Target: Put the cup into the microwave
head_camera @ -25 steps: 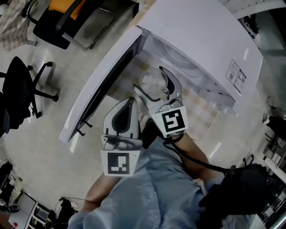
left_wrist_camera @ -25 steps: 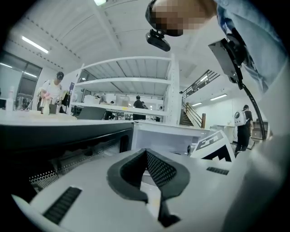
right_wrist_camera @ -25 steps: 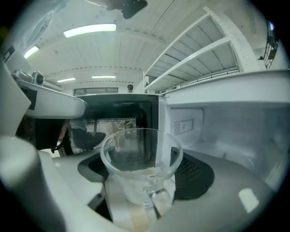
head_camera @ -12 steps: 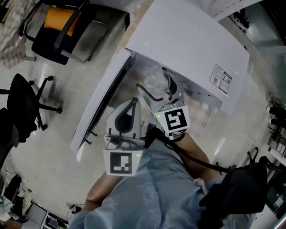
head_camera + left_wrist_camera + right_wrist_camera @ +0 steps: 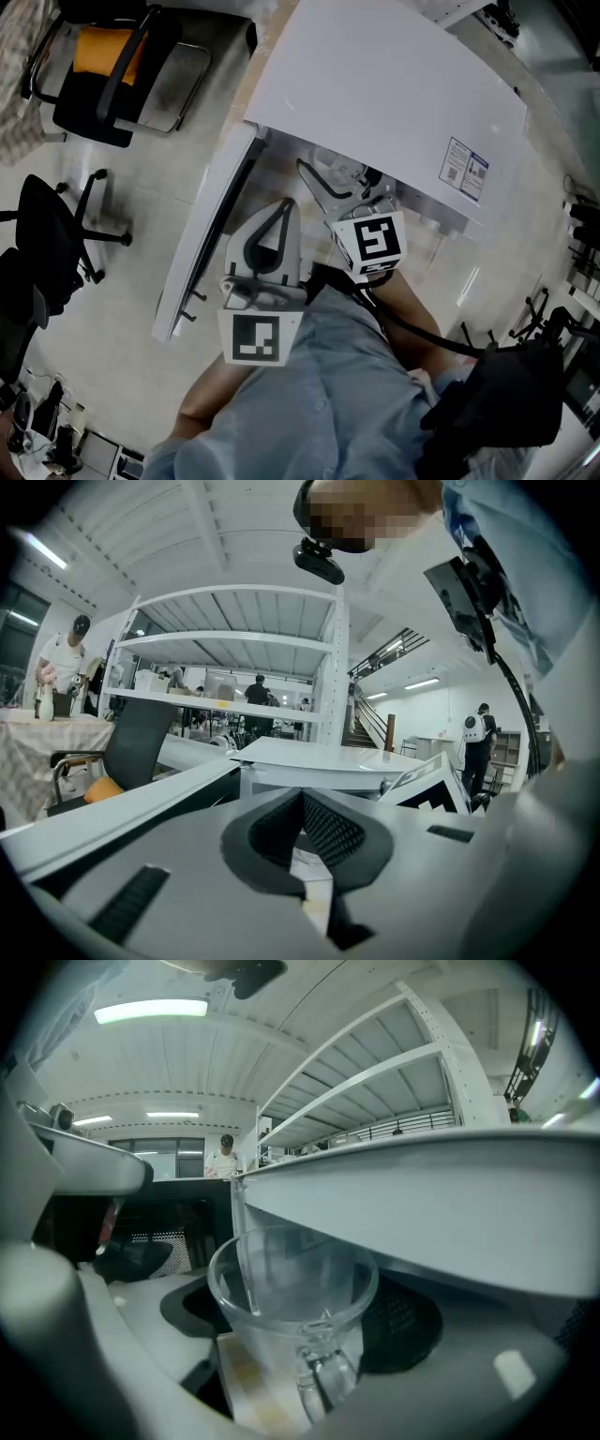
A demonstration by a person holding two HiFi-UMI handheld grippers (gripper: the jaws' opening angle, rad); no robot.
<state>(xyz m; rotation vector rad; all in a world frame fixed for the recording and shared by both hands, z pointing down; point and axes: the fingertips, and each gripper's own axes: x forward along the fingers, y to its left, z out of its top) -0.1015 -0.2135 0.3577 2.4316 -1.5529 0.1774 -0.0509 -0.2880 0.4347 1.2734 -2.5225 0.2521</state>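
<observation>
A clear glass cup (image 5: pixel 292 1288) with a handle sits between the jaws of my right gripper (image 5: pixel 300 1321), which is shut on it. In the right gripper view the cup stands at the mouth of the white microwave (image 5: pixel 375 84), just under the front edge of its top (image 5: pixel 422 1204). From the head view the cup (image 5: pixel 339 172) is mostly hidden beneath that top. The microwave door (image 5: pixel 211 225) hangs open to the left. My left gripper (image 5: pixel 284 202) is shut and empty, held beside the right gripper (image 5: pixel 342 183) in front of the opening.
Two black office chairs (image 5: pixel 56 244) stand on the tiled floor at the left, one with an orange cushion (image 5: pixel 112 56). A black bag (image 5: pixel 506 403) lies at the lower right. White shelving (image 5: pixel 234 649) and several people show beyond the microwave.
Both grippers have moved forward toward the microwave. The cup, seen whole in front of the opening before, has passed under the top's front edge.
</observation>
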